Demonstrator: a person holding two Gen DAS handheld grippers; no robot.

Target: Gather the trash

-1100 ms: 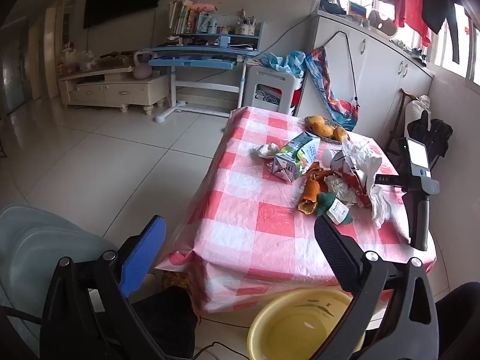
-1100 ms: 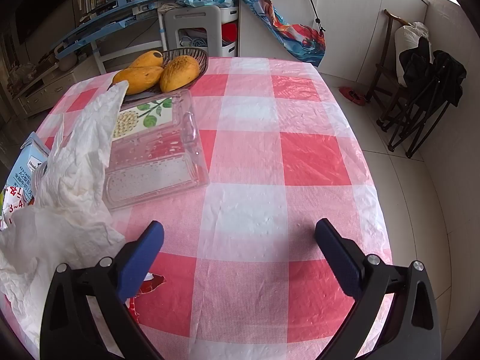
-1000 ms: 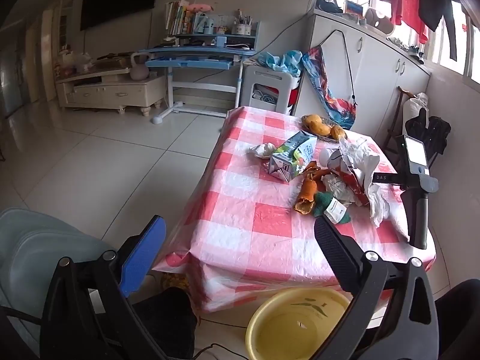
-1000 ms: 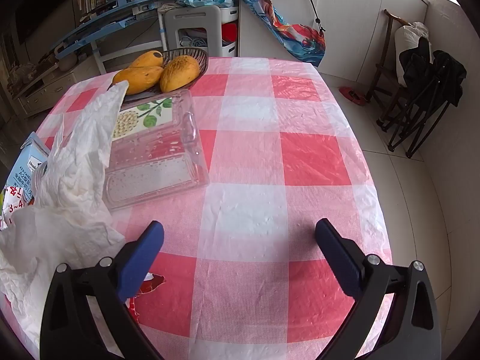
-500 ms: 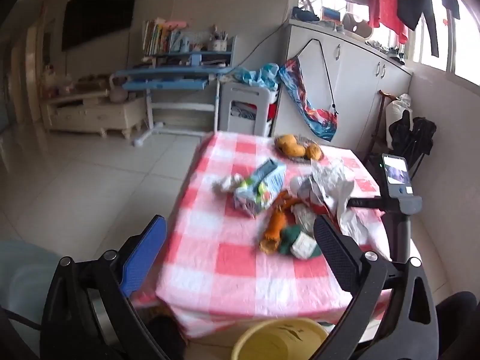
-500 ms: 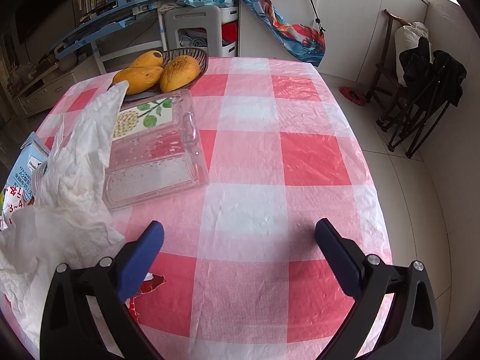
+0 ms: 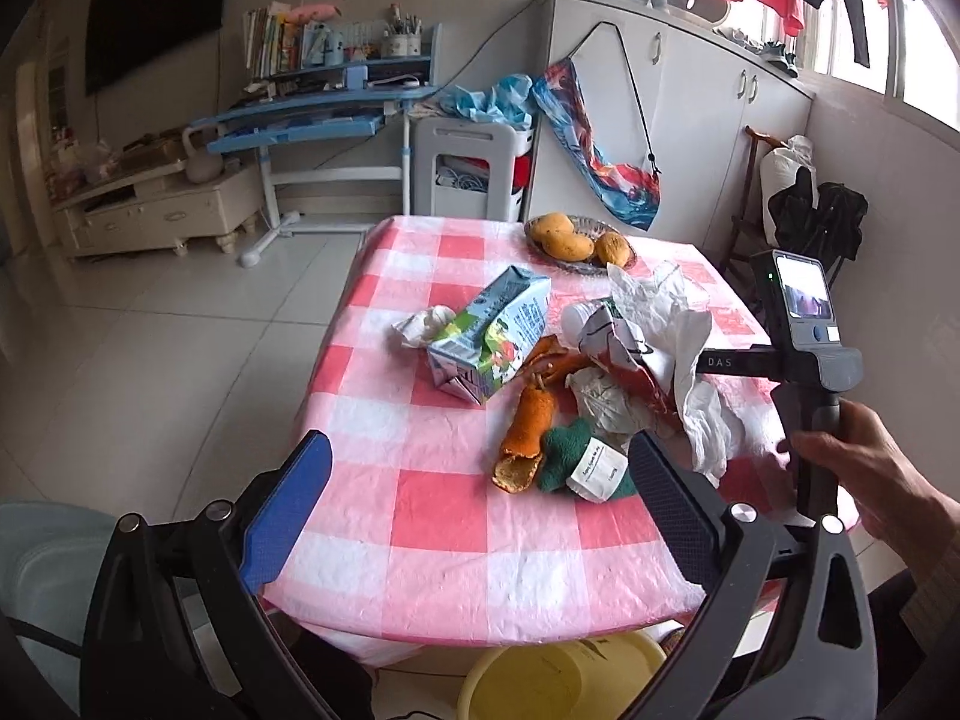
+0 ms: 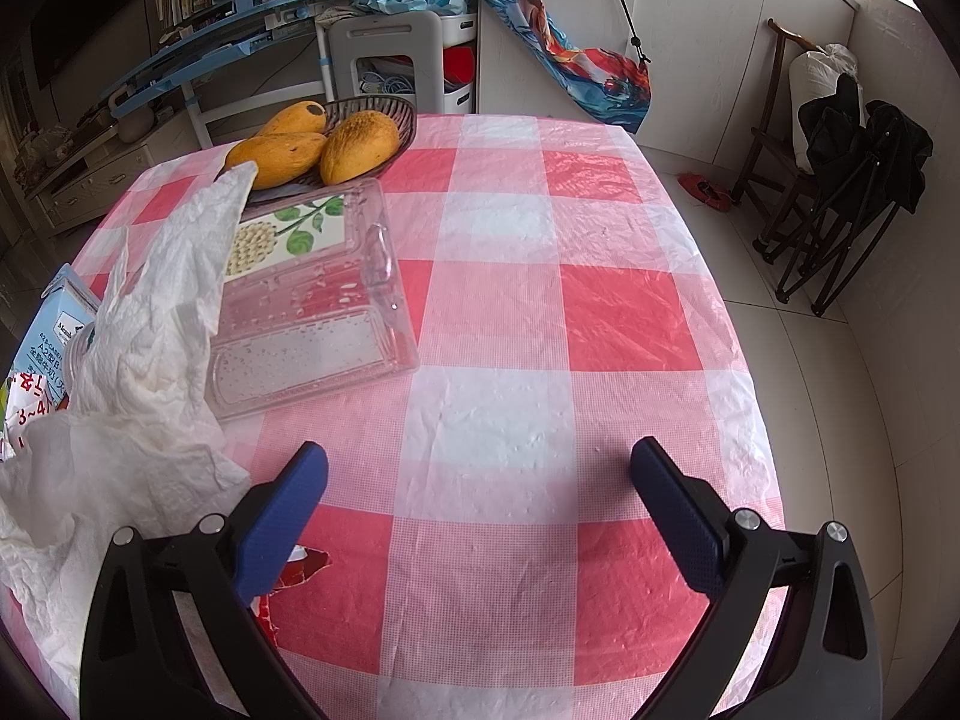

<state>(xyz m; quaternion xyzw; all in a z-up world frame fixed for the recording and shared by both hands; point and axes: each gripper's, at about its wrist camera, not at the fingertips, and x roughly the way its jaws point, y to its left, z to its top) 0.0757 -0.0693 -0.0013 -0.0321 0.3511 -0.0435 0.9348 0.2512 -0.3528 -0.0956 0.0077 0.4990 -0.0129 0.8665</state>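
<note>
Trash lies in a heap on the red-and-white checked table (image 7: 444,510): a milk carton (image 7: 489,336), orange peel (image 7: 528,426), a green cloth scrap with a white label (image 7: 579,462), crumpled white paper (image 7: 666,324) and a small tissue wad (image 7: 420,324). My left gripper (image 7: 474,498) hangs open above the table's near edge, short of the peel. In the right wrist view my right gripper (image 8: 477,501) is open over bare tablecloth, with white paper (image 8: 144,360) and a clear plastic box (image 8: 312,306) to its left.
A basket of mangoes (image 7: 576,240) stands at the table's far side. A yellow basin (image 7: 558,684) sits on the floor under the near edge. A hand (image 7: 858,456) holds the other gripper's handle at right. Folded black chairs (image 8: 858,192) stand by the wall.
The left gripper has risen and come closer to the table, so the trash heap looks larger and the basin sits lower in view. The right gripper has not moved.
</note>
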